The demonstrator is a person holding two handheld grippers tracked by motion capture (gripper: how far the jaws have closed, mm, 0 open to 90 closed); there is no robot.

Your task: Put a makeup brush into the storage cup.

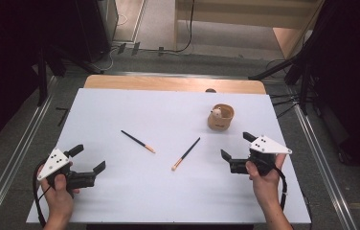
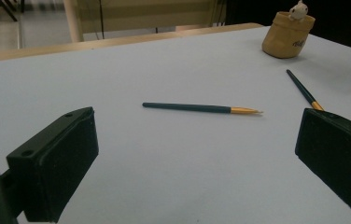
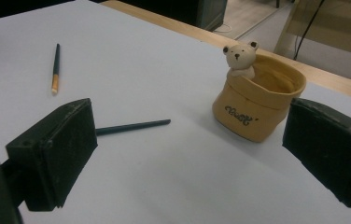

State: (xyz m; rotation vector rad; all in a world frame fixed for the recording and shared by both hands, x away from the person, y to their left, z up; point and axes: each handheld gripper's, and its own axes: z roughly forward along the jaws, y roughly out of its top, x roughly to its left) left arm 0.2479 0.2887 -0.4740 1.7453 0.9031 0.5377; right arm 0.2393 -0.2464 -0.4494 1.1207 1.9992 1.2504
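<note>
Table top (image 1: 120, 191): white, smooth, matt, looks like laminate or paper sheet; pale wood strip (image 1: 168, 83) along far edge, light sheen.
Tan pot w/ small white bear on rim (image 3: 257, 105): looks ceramic, smooth, soft gloss; dark script printed on side.
Left dark-handled brush (image 2: 197, 108): thin smooth handle, slightly glossy; gold-coloured metallic-looking ferrule.
Right dark-handled brush (image 1: 186, 154): same finish, pale tip.
Left gripper (image 1: 91, 159): black matt plastic-looking jaws, pads faintly textured; grey matt plate on top.
Right gripper (image 1: 237, 145): same black matt jaws, grey plate.
</note>
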